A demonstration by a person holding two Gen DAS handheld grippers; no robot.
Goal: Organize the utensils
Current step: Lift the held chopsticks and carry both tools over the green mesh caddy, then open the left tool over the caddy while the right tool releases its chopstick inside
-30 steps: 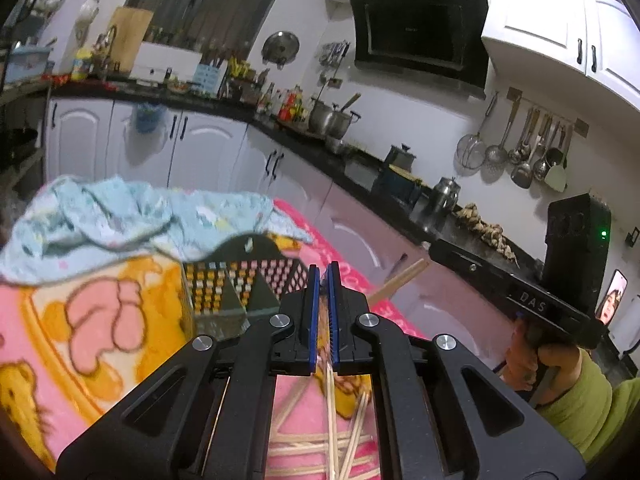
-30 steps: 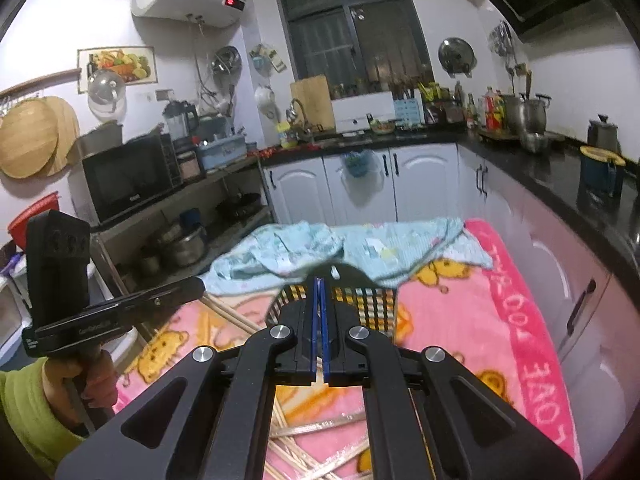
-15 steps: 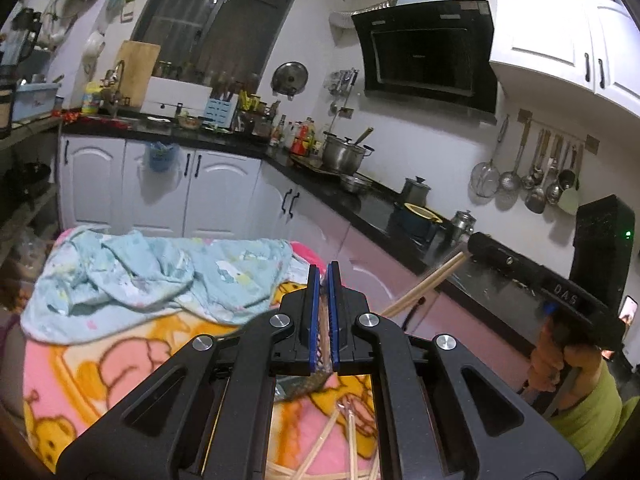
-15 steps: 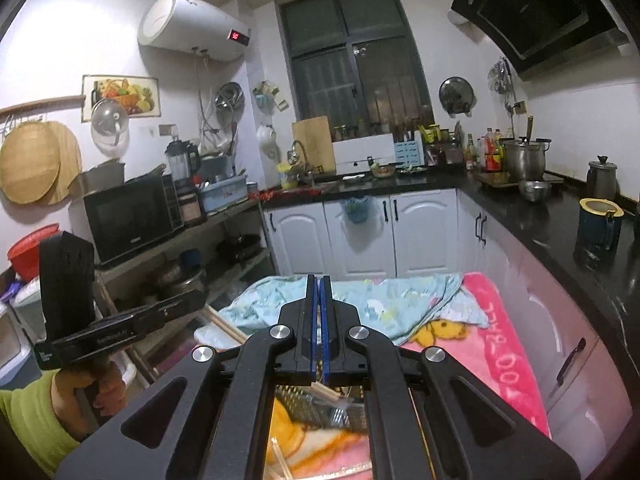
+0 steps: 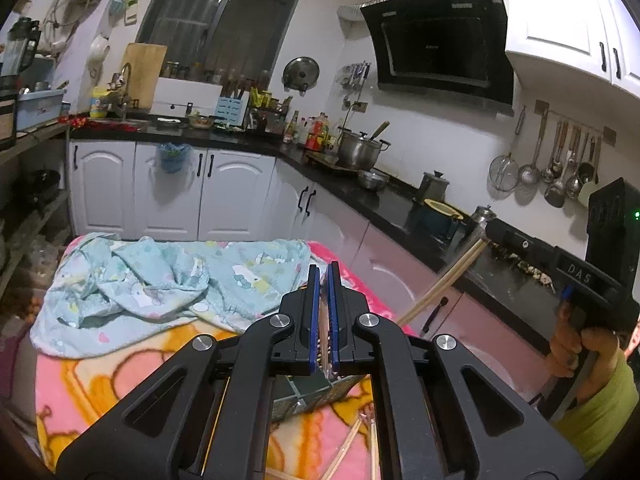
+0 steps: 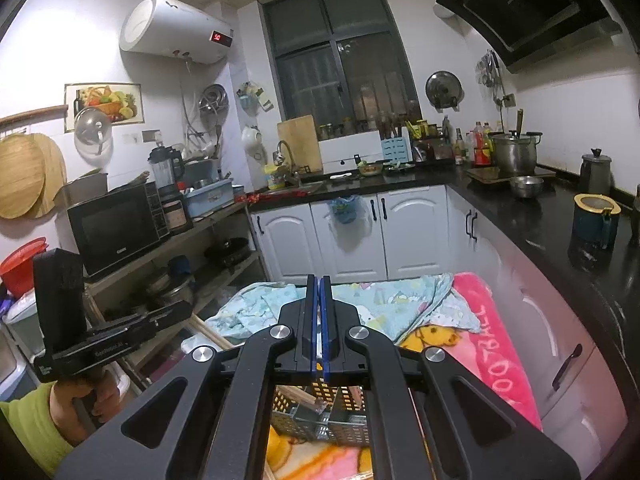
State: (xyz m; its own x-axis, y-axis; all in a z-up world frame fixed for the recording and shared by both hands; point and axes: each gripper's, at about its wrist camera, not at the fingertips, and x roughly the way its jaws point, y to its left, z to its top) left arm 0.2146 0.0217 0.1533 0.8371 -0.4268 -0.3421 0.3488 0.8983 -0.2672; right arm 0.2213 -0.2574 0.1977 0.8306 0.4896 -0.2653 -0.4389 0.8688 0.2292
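My left gripper (image 5: 323,270) is shut on wooden chopsticks, whose ends show between its blue pads. In the right wrist view that same gripper (image 6: 188,313) is at the left, with its chopsticks (image 6: 212,334) slanting down toward the table. My right gripper (image 6: 318,280) is shut too. The left wrist view shows it (image 5: 486,227) at the right, clamping a pair of chopsticks (image 5: 440,280) that angle down and to the left. A perforated metal utensil basket (image 6: 320,420) with compartments stands on the pink blanket below both grippers, partly hidden by their bodies. Loose chopsticks (image 5: 360,440) lie on the blanket.
A crumpled light-blue cloth (image 5: 160,280) covers the far end of the table. The pink cartoon blanket (image 6: 492,340) drapes over the right edge beside white cabinets (image 6: 412,232). A black counter (image 5: 400,200) carries pots and jars. A person's hands in green sleeves hold both grippers.
Both grippers have risen with their chopsticks. The basket and loose chopsticks have slid down in both views, now mostly hidden under the gripper bodies. The jaws stay shut.
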